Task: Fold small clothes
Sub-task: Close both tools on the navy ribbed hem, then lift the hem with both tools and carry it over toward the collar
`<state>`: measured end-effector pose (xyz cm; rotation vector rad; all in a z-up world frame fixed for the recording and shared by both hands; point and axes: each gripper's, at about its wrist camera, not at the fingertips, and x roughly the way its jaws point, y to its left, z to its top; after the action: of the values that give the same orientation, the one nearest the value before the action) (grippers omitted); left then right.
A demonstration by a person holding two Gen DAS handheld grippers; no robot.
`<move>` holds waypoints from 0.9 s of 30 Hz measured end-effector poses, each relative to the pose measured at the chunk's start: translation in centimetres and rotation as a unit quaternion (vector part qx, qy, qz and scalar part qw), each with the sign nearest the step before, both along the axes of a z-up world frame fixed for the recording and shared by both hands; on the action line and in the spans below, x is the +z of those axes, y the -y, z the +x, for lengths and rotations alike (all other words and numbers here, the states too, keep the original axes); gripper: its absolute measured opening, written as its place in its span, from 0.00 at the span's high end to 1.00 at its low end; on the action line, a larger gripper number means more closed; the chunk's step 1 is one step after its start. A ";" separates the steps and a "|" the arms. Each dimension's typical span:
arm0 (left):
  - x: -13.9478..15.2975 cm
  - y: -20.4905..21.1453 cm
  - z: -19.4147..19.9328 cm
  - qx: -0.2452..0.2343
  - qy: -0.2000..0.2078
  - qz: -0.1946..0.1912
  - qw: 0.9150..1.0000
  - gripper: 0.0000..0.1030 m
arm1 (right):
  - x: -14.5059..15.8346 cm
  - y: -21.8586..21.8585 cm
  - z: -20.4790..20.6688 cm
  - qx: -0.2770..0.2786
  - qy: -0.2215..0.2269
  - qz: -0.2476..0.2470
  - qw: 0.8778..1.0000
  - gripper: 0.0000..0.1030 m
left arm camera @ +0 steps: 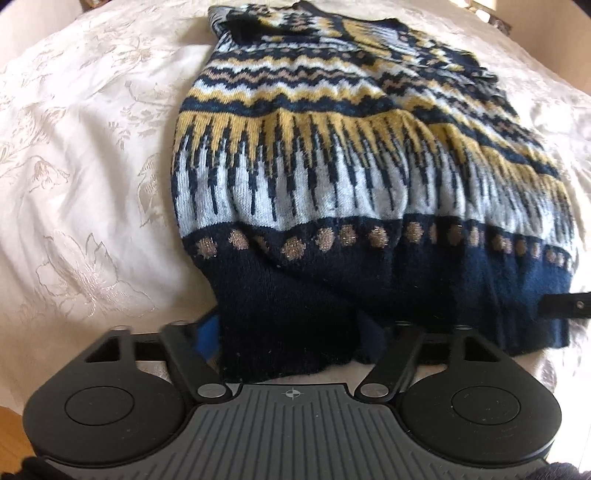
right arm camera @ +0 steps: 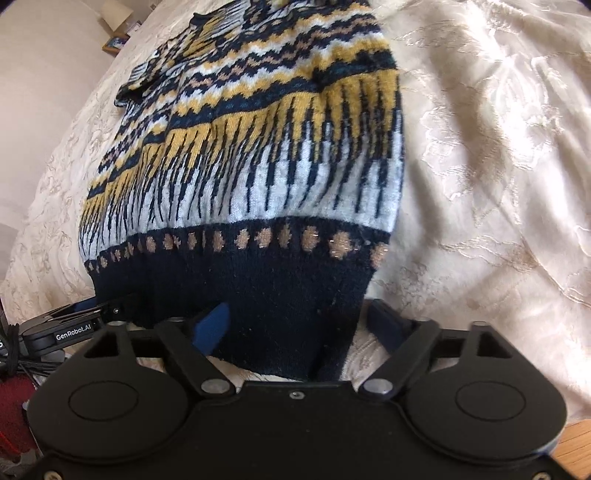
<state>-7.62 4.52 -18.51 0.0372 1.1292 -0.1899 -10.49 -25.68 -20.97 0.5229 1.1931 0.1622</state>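
Note:
A knitted sweater (left arm camera: 332,155) in navy, yellow and pale blue lies stretched away from me on a cream bedspread; it also shows in the right wrist view (right arm camera: 258,155). My left gripper (left arm camera: 291,332) has its fingers wide apart, with the navy hem's left corner draped between them. My right gripper (right arm camera: 299,325) stands the same way at the hem's right corner; its blue fingers (right arm camera: 212,325) show on both sides of the cloth. Whether either pair pinches the hem is hidden by the fabric. The right gripper's tip (left arm camera: 565,308) shows at the left view's edge.
The cream embroidered bedspread (left arm camera: 92,166) spreads on all sides of the sweater. The left gripper's body (right arm camera: 66,328) sits at the left in the right wrist view. A wooden floor strip (right arm camera: 576,443) shows at the bed's near edge. A lamp and small items (right arm camera: 118,26) stand far left.

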 end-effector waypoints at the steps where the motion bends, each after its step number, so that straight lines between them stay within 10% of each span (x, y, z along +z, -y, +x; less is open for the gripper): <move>1: 0.2 -0.2 -0.1 -0.003 0.002 -0.003 1.000 0.52 | 0.1 0.2 -0.1 -0.003 0.001 0.003 1.000 0.42; 5: 1.1 -0.7 -0.3 -0.006 0.004 -0.032 0.999 0.81 | 0.1 0.8 -0.4 -0.004 -0.005 0.053 0.999 0.83; 27: 9.8 -2.7 3.2 0.019 0.055 -0.093 0.994 0.86 | 10.0 2.1 3.0 -0.031 0.120 0.073 0.990 0.86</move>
<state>-4.38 7.22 -8.66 -0.1379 0.9979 -0.2566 -7.51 -27.79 -10.96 0.6506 0.9338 0.2531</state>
